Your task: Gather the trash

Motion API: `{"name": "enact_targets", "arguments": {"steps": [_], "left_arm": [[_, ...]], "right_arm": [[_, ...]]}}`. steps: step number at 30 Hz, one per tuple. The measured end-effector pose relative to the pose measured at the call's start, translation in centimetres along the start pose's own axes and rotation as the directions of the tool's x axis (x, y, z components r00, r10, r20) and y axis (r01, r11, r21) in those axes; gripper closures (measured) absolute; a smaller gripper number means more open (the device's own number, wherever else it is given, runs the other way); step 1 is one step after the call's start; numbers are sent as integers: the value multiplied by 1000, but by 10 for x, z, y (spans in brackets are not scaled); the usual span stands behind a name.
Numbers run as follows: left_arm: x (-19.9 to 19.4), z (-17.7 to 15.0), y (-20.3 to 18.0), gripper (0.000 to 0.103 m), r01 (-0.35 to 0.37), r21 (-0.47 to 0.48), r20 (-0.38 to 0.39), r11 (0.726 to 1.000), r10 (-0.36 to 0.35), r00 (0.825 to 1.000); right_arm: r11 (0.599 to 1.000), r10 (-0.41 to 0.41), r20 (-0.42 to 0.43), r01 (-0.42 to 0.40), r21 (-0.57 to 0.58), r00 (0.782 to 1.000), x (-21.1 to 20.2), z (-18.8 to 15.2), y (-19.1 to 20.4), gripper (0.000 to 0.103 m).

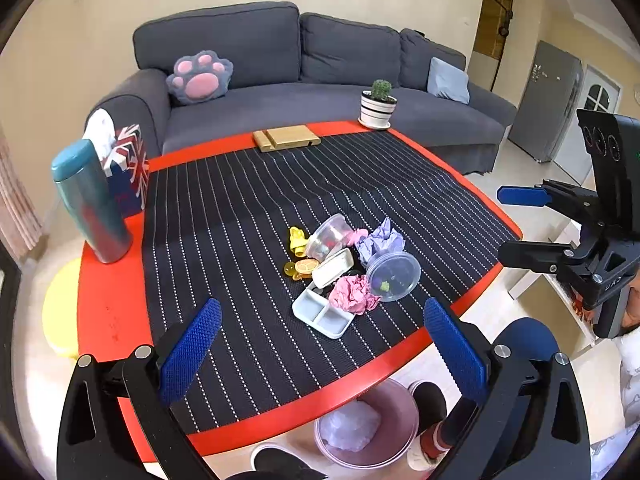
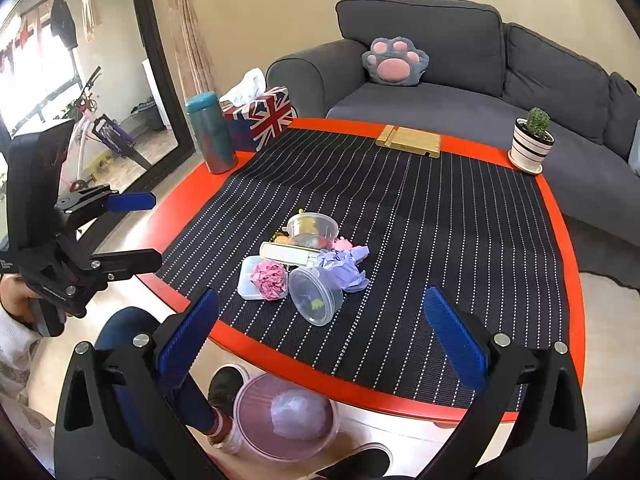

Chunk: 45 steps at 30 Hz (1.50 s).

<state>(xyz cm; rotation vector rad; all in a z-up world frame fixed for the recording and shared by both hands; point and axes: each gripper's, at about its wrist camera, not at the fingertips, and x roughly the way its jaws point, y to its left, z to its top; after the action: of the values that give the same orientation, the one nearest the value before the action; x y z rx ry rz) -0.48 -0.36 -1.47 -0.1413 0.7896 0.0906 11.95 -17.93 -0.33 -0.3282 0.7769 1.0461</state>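
Note:
A heap of trash lies on the striped mat: a pink paper ball [image 1: 353, 294] [image 2: 270, 280], a purple paper wad [image 1: 380, 240] [image 2: 344, 268], two clear plastic tubs [image 1: 394, 276] [image 2: 314, 296], a white divided tray [image 1: 320, 314] [image 2: 248, 280] and yellow bits [image 1: 298, 240]. A pink bin [image 1: 368, 424] [image 2: 284, 416] with a purple wad inside stands on the floor under the table's near edge. My left gripper [image 1: 320, 354] is open and empty above the near edge. My right gripper [image 2: 320, 340] is open and empty, also above the near edge.
On the red table [image 1: 108, 300] stand a teal flask [image 1: 90, 200] [image 2: 210, 138], a Union Jack tissue box [image 1: 128, 168] [image 2: 262, 116], a wooden stand [image 1: 286, 138] [image 2: 410, 140] and a potted cactus [image 1: 378, 106] [image 2: 532, 144]. A grey sofa [image 1: 280, 100] is behind. The person's feet are by the bin.

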Motion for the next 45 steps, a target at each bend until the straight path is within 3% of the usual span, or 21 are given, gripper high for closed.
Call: {"name": "enact_targets", "arguments": {"steps": [15,45], "left_arm": [[2,-1,10,6,16,-46,-19,999,-17,1000],[6,2,3,6,-15,31,-21,999,16,1000]], "right_arm": [[1000,6,-6,-6,18,1000,-1,0,-3,3],[1000,16,-23,-16,19,1000,5,-2,-3,3]]}}
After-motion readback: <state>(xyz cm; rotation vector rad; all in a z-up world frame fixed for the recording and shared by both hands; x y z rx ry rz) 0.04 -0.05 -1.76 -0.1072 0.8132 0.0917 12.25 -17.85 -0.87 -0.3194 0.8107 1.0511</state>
